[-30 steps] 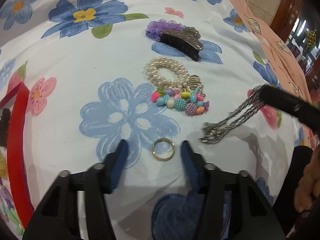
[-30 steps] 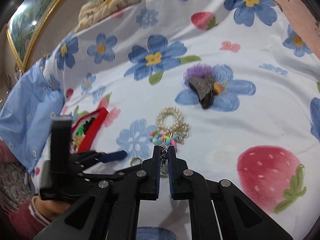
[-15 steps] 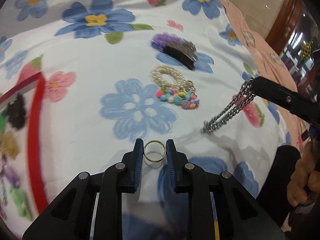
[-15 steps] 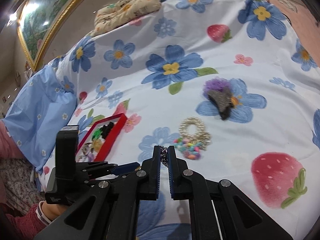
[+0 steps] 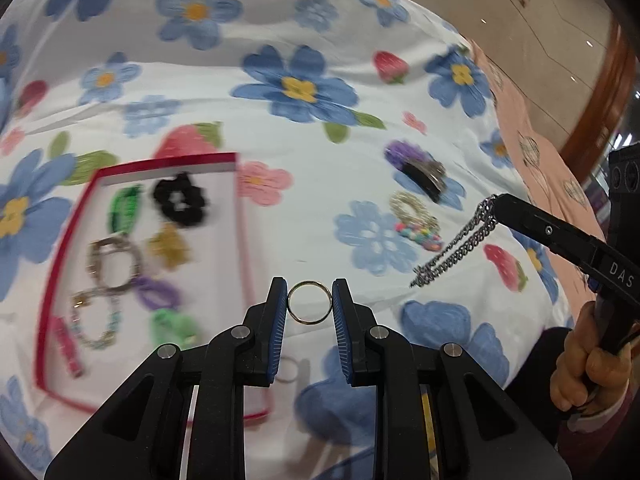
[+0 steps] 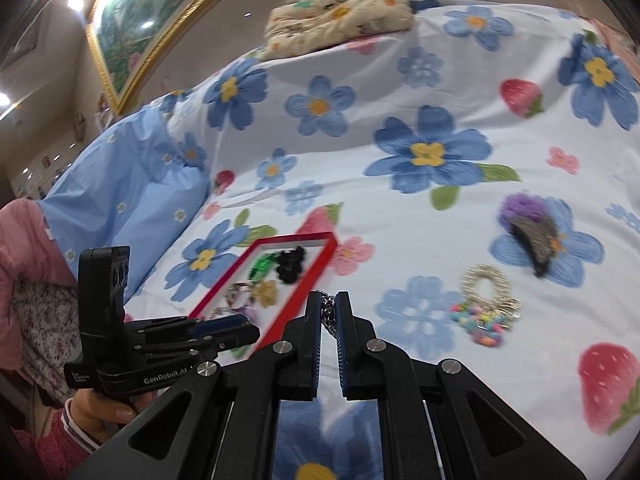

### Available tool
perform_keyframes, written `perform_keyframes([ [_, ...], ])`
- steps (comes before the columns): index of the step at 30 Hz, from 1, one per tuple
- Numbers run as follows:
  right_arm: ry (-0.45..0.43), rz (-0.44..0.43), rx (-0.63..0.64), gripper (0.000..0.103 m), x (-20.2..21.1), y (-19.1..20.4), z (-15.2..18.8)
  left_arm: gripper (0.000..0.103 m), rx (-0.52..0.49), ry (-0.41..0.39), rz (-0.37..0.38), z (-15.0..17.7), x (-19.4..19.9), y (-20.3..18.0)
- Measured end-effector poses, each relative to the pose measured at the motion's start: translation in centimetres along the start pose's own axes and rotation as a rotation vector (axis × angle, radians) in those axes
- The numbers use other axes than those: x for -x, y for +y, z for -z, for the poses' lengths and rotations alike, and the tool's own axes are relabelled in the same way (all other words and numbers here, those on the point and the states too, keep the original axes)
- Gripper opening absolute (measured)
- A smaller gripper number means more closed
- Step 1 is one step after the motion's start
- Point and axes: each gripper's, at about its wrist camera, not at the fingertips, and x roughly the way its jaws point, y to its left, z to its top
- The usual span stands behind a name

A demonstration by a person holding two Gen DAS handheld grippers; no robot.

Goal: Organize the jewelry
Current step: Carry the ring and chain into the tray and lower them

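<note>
My left gripper (image 5: pixel 310 304) is shut on a thin gold ring (image 5: pixel 310 303), held above the floral sheet just right of the red tray (image 5: pixel 60 240). The tray holds several hair ties, bracelets and clips. My right gripper (image 6: pixel 329 312) is shut on a silver chain (image 6: pixel 329 316); in the left wrist view the chain (image 5: pixel 456 252) dangles from its tip (image 5: pixel 496 204) in the air at the right. On the sheet lie a pearl bracelet with coloured beads (image 5: pixel 416 220) and a black claw clip on a purple scrunchie (image 5: pixel 420 168).
The bed is covered by a white sheet (image 6: pixel 400 208) with blue flowers and strawberries. A patterned pillow (image 6: pixel 340 12) lies at the far end, a light blue pillow (image 6: pixel 128 184) at the left. A person's hands (image 5: pixel 580 364) hold both grippers.
The left gripper closed on the gold ring, lifted it off the sheet and carried it left toward the red tray. The right gripper rose with the chain, which now hangs free.
</note>
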Motion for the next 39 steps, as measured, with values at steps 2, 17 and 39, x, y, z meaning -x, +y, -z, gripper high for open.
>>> perform_keyframes([
  [2, 0.003, -0.021, 0.015, 0.006, -0.5, 1.1, -0.1, 0.021, 0.017, -0.01, -0.023, 0.3, 0.8, 1.3],
  [17, 0.055, -0.175, 0.101, 0.006, -5.1, 8.9, -0.4, 0.021, 0.152, -0.045, -0.14, 2.8, 4.8, 9.8],
  [39, 0.249, -0.186, 0.135, 0.006, -12.5, 11.6, 3.9, 0.021, 0.168, 0.044, -0.159, 5.2, 1.3, 13.2],
])
